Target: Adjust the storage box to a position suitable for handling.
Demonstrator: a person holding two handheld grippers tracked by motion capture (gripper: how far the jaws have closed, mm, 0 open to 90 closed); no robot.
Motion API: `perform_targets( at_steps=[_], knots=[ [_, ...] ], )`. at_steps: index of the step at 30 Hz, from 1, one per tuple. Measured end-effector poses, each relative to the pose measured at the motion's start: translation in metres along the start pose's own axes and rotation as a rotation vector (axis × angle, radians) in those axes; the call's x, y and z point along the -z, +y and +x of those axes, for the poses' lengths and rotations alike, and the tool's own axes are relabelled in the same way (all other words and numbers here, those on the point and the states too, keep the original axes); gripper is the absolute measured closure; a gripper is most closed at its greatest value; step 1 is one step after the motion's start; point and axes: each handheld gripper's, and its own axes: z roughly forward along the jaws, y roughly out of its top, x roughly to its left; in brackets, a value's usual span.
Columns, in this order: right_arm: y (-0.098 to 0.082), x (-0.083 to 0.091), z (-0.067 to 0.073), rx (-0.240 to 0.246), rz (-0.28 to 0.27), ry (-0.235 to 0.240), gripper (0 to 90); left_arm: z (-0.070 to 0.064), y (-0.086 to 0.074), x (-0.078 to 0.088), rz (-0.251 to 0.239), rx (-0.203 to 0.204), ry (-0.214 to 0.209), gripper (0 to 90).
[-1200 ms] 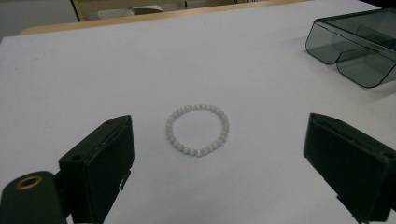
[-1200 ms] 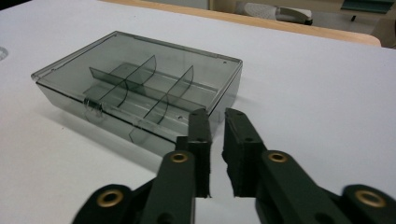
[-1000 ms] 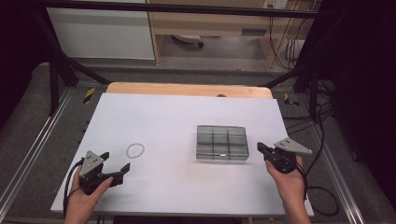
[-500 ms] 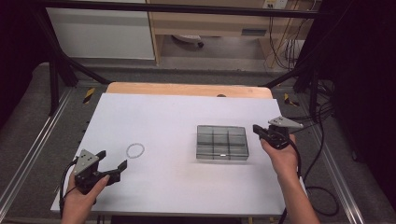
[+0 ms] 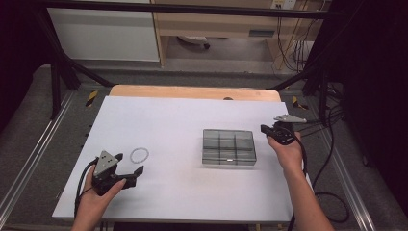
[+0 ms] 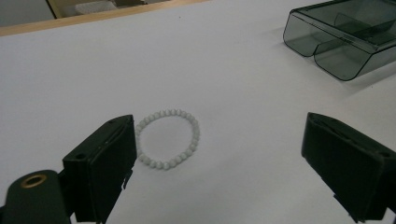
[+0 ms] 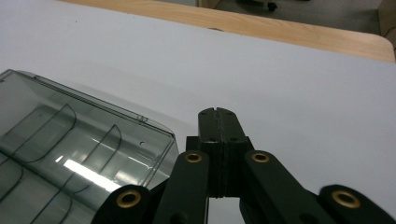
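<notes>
The left gripper [image 5: 136,174] rests near the near-left corner of the white table [image 5: 183,125], jaws spread wide and empty. In the left gripper view the bead bracelet [image 6: 166,139] lies flat on the table just ahead of the jaws, close against the inner face of the left-hand jaw, apart from the other jaw. In the high view the bracelet [image 5: 139,154] sits just beyond the gripper, well left of the compartment box [image 5: 229,147].

The right gripper [image 5: 267,129] stands at the far-right corner of the box, jaws pressed fully together with nothing between them. Since the earlier pictures it has travelled from the near right side of the table, up along the right edge of the box. The left gripper has shifted only slightly. The box and the bracelet have not moved.

Judgement: the right gripper appears positioned to work the lid [image 7: 84,140] of the smoked-plastic box, which looks shut over its dividers. The left gripper appears set to close on the bracelet. Neither contact is yet made.
</notes>
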Motion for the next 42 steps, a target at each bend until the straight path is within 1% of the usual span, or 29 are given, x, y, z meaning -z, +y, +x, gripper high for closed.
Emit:
perform_targets(
  at_steps=[3,4,5,7,9,15,19,23,27,29,32,33,36,37,40,42],
  knots=[
    [-0.003,-0.007,-0.002,0.010,0.019,-0.006,90.0,-0.001,-0.001,-0.003,-0.004,-0.014,0.011,10.3],
    [-0.004,-0.009,-0.002,0.008,0.025,-0.006,90.0,0.000,-0.003,-0.004,-0.003,-0.008,0.012,10.4],
    [-0.005,-0.010,-0.003,-0.001,0.027,-0.004,90.0,0.000,-0.005,-0.005,-0.005,0.009,0.011,10.4],
    [-0.008,-0.014,-0.003,-0.001,0.039,0.000,90.0,0.002,-0.007,-0.006,0.003,0.031,0.004,10.6],
    [-0.010,-0.017,-0.003,-0.001,0.055,0.005,90.0,0.004,-0.008,-0.005,0.004,0.034,0.013,10.6],
    [-0.015,-0.024,-0.005,-0.002,0.080,0.014,90.0,0.009,-0.013,-0.002,-0.001,0.067,0.025,10.7],
    [-0.021,-0.030,-0.006,-0.023,0.091,0.029,90.0,0.011,-0.015,0.000,-0.002,0.078,0.032,10.7],
    [-0.028,-0.033,-0.005,-0.039,0.090,0.050,90.0,0.014,-0.016,0.002,-0.010,0.078,0.041,10.6],
    [-0.033,-0.034,-0.006,-0.041,0.095,0.059,90.0,0.016,-0.017,0.002,-0.003,0.088,0.047,10.7],
    [-0.034,-0.033,-0.006,-0.044,0.099,0.071,90.0,0.016,-0.017,0.001,-0.003,0.087,0.051,10.7],
    [-0.036,-0.033,-0.005,-0.050,0.100,0.083,90.0,0.015,-0.016,0.001,-0.011,0.089,0.043,11.0],
    [-0.037,-0.033,-0.004,-0.051,0.097,0.090,90.0,0.015,-0.016,0.002,-0.014,0.083,0.046,11.2],
    [-0.040,-0.032,0.000,-0.045,0.102,0.097,90.0,0.014,-0.015,0.004,-0.019,0.072,0.052,14.7],
    [-0.040,-0.031,0.002,-0.036,0.099,0.099,90.0,0.014,-0.016,0.004,-0.016,0.071,0.053,15.2],
    [-0.042,-0.029,0.006,-0.034,0.089,0.114,90.0,0.015,-0.016,0.004,-0.010,0.073,0.056,15.8],
    [-0.042,-0.028,0.008,-0.029,0.089,0.113,90.0,0.016,-0.015,0.004,-0.010,0.065,0.059,17.2]
  ],
)
